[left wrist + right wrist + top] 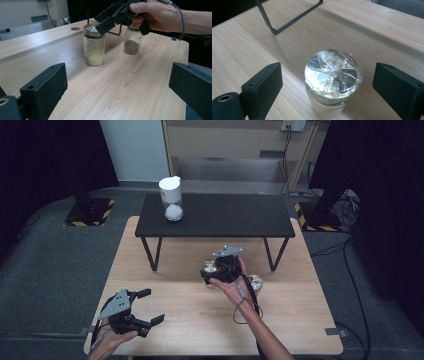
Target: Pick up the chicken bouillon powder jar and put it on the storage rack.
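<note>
— Over the foil-capped jar (333,75), how do the right gripper (329,85) jaws stand?

— Spread wide, one on each side of the cap, with a clear gap to the crinkled foil on both sides. They grip nothing. From the left gripper view, that gripper (105,23) slants down onto the jar (94,46), its tips level with the lid.

— And where does the jar stand?

— Upright on the pale wooden table (200,320), near the middle, just in front of the low black bench (225,215). A pale yellow grain fills its lower part.

— Anything beside it?

— A second jar (131,42) with a brown powder, just behind the right hand (155,15), its top hidden by that hand.

— The left gripper (145,307)?

— Released too, jaws far apart over bare wood at the near left corner, well apart from the jars, held in the left hand (107,340).

— Any writing to read?

— Faint measuring marks run down the glass of the first jar, too small to make out. No brand or label shows.

— What else is hard to tell?

— On the bench stands a white-lidded container (171,199) with something white in the bottom; what it is I cannot say. From the high view the jars are largely covered by the right gripper and hand.
</note>
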`<state>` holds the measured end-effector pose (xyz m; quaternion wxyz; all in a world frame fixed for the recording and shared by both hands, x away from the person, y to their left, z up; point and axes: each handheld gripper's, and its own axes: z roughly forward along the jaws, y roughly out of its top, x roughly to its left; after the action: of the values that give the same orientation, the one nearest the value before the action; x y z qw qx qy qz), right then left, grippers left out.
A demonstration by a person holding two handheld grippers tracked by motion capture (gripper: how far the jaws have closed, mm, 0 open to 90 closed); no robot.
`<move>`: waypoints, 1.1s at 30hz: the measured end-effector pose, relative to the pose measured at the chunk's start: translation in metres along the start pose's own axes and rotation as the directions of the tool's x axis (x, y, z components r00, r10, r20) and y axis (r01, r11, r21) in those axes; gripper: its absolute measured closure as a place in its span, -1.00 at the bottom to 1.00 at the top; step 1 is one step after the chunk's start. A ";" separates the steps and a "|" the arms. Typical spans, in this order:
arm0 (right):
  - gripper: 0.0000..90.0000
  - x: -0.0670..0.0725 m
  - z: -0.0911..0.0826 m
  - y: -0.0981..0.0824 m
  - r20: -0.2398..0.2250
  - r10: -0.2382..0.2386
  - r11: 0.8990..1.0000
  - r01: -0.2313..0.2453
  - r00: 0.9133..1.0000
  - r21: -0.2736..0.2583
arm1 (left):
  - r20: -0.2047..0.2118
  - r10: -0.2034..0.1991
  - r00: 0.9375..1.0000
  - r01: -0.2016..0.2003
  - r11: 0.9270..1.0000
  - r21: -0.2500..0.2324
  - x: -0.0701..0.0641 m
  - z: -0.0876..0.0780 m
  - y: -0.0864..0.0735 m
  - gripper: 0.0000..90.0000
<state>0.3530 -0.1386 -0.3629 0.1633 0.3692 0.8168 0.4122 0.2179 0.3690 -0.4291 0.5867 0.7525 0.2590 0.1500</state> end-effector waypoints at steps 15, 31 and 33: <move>-0.48 0.005 0.019 0.004 0.038 0.010 0.999 -0.011 0.999 0.043 | 0.000 0.002 1.000 -0.002 1.000 0.000 0.000 -0.001 0.000 -0.98; -0.21 0.011 0.022 0.004 0.052 -0.021 0.999 0.019 0.998 0.032 | 0.000 0.008 1.000 -0.008 1.000 0.005 0.000 0.000 0.001 -0.98; -0.21 0.011 0.022 0.004 0.053 -0.023 0.999 0.022 0.998 0.033 | 0.001 0.008 1.000 -0.008 1.000 0.004 0.000 0.000 0.001 -0.98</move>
<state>0.3597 -0.1167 -0.3727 0.1836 0.3734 0.8229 0.3870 0.2180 0.3695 -0.4285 0.5847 0.7547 0.2559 0.1518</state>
